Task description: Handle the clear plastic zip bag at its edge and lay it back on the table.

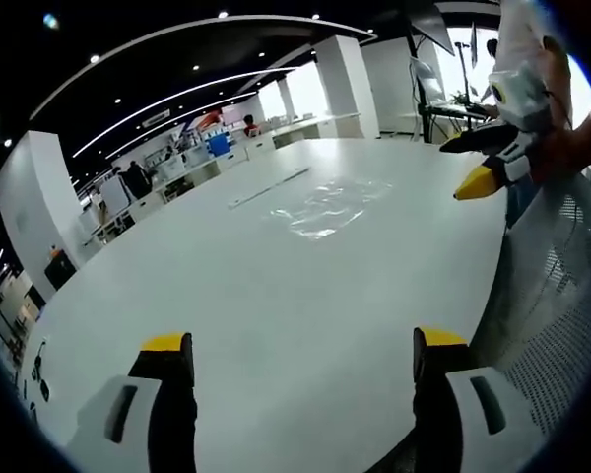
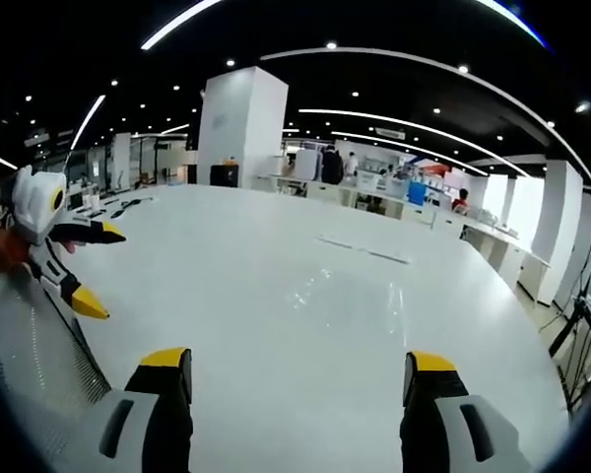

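The bag (image 1: 325, 205) lies flat on the table (image 1: 276, 325), well ahead of both grippers and touched by neither. Left gripper (image 1: 303, 355) and right gripper (image 2: 300, 372) hover with fingers apart and empty, probably lined up to reach its edge.

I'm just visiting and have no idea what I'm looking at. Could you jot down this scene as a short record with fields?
Setting: large open office hall
Surface: white table
Object: clear plastic zip bag, lying flat on the table, untouched
Left tongs: open, empty, above the table, short of the bag
Right tongs: open, empty, also short of the bag
Nearby: white mesh chair back
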